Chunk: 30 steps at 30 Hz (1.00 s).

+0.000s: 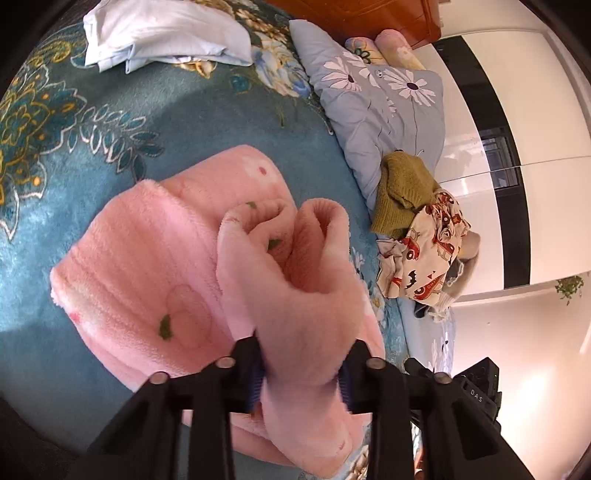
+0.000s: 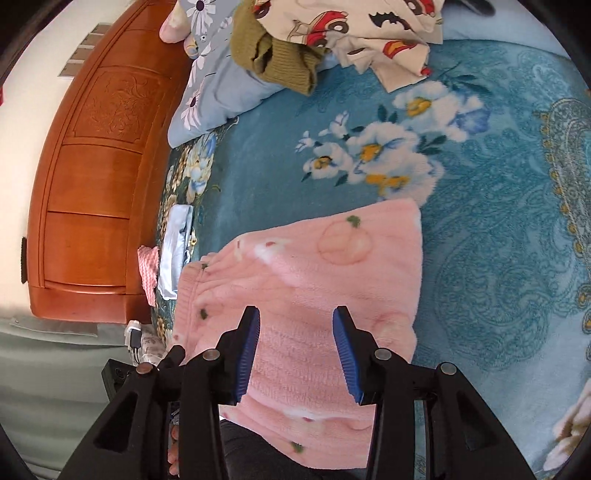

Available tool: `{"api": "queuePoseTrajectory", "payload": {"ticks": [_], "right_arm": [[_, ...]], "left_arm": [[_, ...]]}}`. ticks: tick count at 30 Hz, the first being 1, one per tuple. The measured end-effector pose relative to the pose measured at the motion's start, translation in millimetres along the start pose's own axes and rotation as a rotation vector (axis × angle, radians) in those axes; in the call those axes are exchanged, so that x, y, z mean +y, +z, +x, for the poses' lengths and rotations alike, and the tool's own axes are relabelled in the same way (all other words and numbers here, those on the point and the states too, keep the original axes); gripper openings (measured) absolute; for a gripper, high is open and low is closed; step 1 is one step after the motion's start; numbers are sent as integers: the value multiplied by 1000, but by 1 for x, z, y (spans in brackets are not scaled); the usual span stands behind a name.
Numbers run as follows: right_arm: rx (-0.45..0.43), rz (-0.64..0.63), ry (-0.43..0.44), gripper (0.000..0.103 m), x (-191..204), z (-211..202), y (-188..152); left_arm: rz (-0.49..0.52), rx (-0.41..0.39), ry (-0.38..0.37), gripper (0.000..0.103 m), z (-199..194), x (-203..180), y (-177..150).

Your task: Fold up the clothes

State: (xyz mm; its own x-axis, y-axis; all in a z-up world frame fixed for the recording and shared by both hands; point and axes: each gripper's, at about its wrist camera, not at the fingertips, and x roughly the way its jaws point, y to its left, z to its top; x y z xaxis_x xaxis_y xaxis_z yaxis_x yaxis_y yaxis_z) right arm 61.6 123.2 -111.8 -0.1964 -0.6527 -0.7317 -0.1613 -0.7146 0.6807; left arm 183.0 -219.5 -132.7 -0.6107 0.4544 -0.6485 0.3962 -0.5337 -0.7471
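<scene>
Nearest in the left wrist view, the left claw (image 1: pixel 303 373) is clamped on a thick bunched fold of the pink fleece (image 1: pixel 155 280), which rises from between the pads toward 12 o'clock and curls into two soft rolls. The rest of the fleece lies flat on the bed (image 1: pixel 110 147), spreading from the claw toward 10 o'clock.

In the right wrist view, the right claw (image 2: pixel 295 354) stands apart over the same fleece (image 2: pixel 314 258); nothing is pinched between its blue pads (image 2: pixel 248 354), and whether they touch the pile I cannot tell. From this claw the fleece runs out toward 12 o'clock, with its far edge lying across the view and its far right corner at about 1 o'clock.

That is the relation the next fold seems to turn on: the left claw already has cloth, while the right is open above the near part and would need to close on an edge before the two can carry a fold together along that line.

Farther off in the left wrist view, at 2 o'clock, a green knit (image 1: pixel 402 192) and a car-print garment (image 1: pixel 424 251) are heaped against a grey pillow (image 1: pixel 369 107), still unfolded. At 11 o'clock lies a pale blue garment (image 1: pixel 162 33), and the right wrist view shows a wooden headboard (image 2: pixel 92 177) behind.
</scene>
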Motion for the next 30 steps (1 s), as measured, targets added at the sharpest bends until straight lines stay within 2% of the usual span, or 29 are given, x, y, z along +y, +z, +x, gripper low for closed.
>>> {"api": "queuePoseTrajectory", "payload": {"ticks": [2, 7, 9, 12, 15, 17, 23, 27, 30], "right_arm": [[5, 17, 11, 42, -5, 1, 1], [4, -16, 31, 42, 2, 0, 4], [3, -44, 30, 42, 7, 1, 6], [19, -55, 19, 42, 8, 7, 3], [56, -48, 10, 42, 5, 15, -3], [70, -60, 3, 42, 6, 18, -7], [74, -111, -4, 42, 16, 18, -11], [86, -152, -10, 42, 24, 21, -14], [110, -186, -50, 43, 24, 28, -18]], "left_arm": [[47, -26, -18, 23, -6, -10, 3], [53, -125, -170, 23, -47, -19, 20], [32, -147, -146, 24, -55, -4, 25], [-95, -112, -66, 24, -47, 43, 25], [-206, -73, -28, 29, -31, 82, 9], [-242, -56, -16, 30, -24, 97, -1], [-287, -34, -58, 36, -31, 104, -3], [-258, -58, -32, 43, -48, 96, 1], [-235, -114, 21, 45, -68, 95, 6]]}}
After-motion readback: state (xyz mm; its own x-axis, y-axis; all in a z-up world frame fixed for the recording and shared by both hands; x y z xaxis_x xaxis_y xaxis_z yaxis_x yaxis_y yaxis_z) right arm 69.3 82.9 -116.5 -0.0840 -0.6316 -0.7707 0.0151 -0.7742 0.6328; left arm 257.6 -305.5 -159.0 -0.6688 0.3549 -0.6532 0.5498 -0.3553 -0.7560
